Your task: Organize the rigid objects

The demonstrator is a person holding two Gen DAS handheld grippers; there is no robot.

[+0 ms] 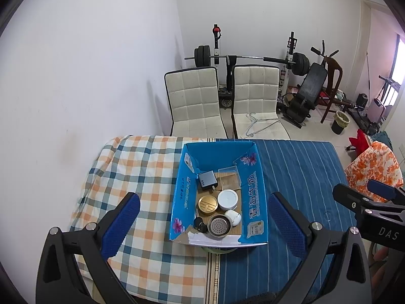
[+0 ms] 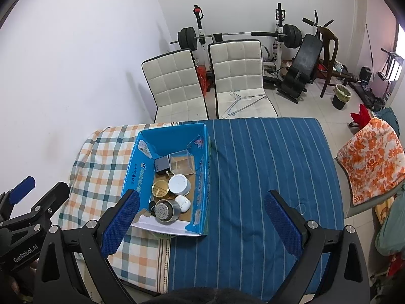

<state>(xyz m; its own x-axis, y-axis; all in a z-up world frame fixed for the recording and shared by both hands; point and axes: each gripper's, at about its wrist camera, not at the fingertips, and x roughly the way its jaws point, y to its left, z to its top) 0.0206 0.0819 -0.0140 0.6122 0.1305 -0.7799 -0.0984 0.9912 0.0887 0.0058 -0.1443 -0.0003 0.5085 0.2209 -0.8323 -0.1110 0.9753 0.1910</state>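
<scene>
Blue striped bedding (image 2: 253,177) lies bare beside the box (image 2: 202,177); both tools (image 1: 202,217) (image 2: 202,223) gape wide, empty.

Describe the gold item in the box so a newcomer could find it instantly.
On the bed sits an open blue carton. Inside, the gold round tin lies left of a white round container, behind a perforated steel cup. It is the only brass-coloured piece.

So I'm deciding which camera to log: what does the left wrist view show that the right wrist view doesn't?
Only the left wrist view reads the white Chinese lettering on the blue box's right inner wall, and shows the right gripper from the side. Only the right wrist view shows the red bag between the chairs. Both show the gold lid, white jar and steel strainer in the box.
</scene>
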